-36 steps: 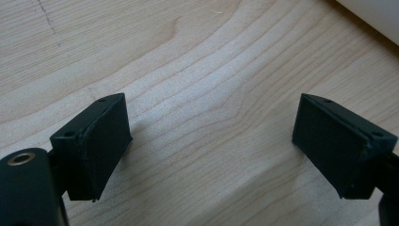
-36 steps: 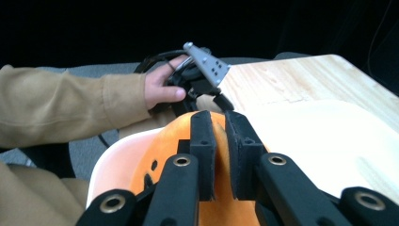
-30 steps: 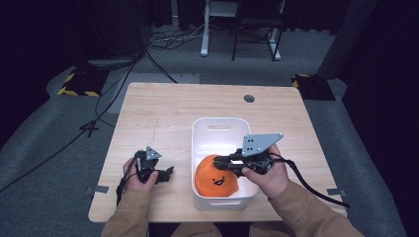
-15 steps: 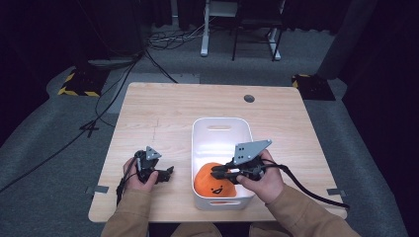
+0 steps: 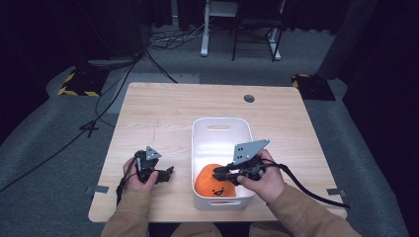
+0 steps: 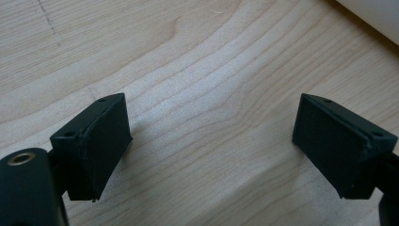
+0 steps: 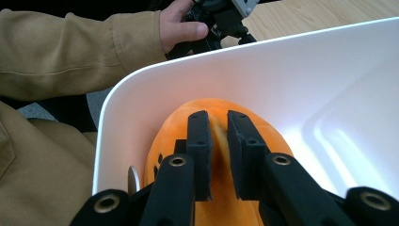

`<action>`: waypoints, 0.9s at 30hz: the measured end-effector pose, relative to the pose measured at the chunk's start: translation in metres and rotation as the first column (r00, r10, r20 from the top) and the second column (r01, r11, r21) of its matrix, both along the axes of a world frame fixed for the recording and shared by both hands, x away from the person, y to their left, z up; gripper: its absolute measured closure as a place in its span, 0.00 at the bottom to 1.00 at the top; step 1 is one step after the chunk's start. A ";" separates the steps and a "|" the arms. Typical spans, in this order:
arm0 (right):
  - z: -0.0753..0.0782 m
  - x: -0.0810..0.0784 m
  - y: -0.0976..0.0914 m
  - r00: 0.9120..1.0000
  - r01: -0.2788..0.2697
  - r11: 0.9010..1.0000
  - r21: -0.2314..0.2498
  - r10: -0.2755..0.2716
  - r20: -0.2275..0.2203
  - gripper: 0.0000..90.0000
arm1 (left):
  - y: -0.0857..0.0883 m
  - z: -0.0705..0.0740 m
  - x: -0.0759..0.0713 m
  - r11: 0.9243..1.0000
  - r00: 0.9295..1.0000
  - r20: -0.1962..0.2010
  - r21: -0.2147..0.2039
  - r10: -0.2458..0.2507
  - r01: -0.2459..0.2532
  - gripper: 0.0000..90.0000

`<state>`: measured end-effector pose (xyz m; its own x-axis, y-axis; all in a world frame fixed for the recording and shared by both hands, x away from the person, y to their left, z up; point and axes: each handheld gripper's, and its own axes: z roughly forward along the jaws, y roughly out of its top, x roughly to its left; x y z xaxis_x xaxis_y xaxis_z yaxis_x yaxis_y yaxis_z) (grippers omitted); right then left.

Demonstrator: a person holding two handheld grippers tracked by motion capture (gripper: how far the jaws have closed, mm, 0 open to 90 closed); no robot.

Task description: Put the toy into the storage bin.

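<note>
Inside the near end of the white bin [image 5: 221,129] on the tabletop [image 5: 163,113], the right tool [image 7: 217,141] pinched the orange plush toy [image 5: 215,180], apparently mid-placement or lift-out, next needing release or raise, while the left tool [image 6: 211,146] rested spread, empty.

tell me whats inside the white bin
An orange plush toy with a dark face lies at the white bin's near end, pinched by the right hand-held gripper. Beneath the toy is hidden.

tub [image 5: 220,129] right of table [image 5: 163,108] centre | plush [image 5: 210,182] in tub's near end | left gripper [image 5: 165,174] left of tub
</note>
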<state>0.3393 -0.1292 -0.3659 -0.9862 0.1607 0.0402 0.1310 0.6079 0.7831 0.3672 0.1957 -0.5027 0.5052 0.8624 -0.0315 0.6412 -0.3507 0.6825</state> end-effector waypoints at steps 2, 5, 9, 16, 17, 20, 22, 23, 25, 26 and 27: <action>0.000 0.000 0.000 1.000 0.000 1.000 0.000 0.000 -0.001 0.89 | 0.000 0.000 0.000 1.000 1.000 0.001 0.002 0.000 0.000 0.14; 0.000 0.000 0.000 1.000 -0.001 1.000 -0.001 0.001 -0.004 0.87 | 0.000 0.000 0.000 1.000 1.000 0.001 0.002 0.000 0.000 0.14; 0.000 0.000 0.000 1.000 0.003 1.000 -0.009 -0.003 -0.010 0.85 | 0.000 0.000 0.000 1.000 1.000 0.001 0.002 0.000 0.000 0.14; 0.000 -0.001 -0.001 1.000 -0.006 1.000 -0.023 0.005 -0.018 0.85 | 0.000 0.000 0.000 1.000 1.000 0.001 0.002 0.000 0.000 0.14; 0.000 -0.001 -0.001 1.000 -0.007 1.000 -0.024 0.006 -0.019 0.85 | 0.000 0.000 0.000 1.000 1.000 0.001 0.002 0.000 0.000 0.14; 0.000 -0.002 -0.002 1.000 -0.004 1.000 -0.029 0.003 -0.028 0.85 | 0.000 0.000 0.000 1.000 1.000 0.001 0.002 0.000 0.000 0.14; 0.000 -0.002 -0.002 0.999 -0.001 1.000 -0.027 0.000 -0.033 0.85 | 0.000 0.000 0.000 1.000 1.000 0.001 0.002 0.000 0.000 0.14; 0.000 -0.001 -0.002 0.999 0.000 1.000 -0.027 -0.001 -0.034 0.84 | 0.000 0.000 0.000 1.000 1.000 0.001 0.002 0.000 0.000 0.14; 0.000 -0.001 -0.002 0.999 0.001 1.000 -0.025 -0.001 -0.037 0.84 | 0.000 0.000 0.000 1.000 1.000 0.001 0.002 0.000 0.000 0.14; 0.000 -0.001 -0.002 0.999 0.001 1.000 -0.023 -0.001 -0.037 0.83 | 0.000 0.000 0.000 1.000 1.000 0.001 0.002 0.000 0.000 0.14; 0.000 -0.001 -0.002 0.999 0.002 1.000 -0.023 -0.003 -0.039 0.83 | 0.000 0.000 0.000 1.000 1.000 0.001 0.002 0.000 0.000 0.14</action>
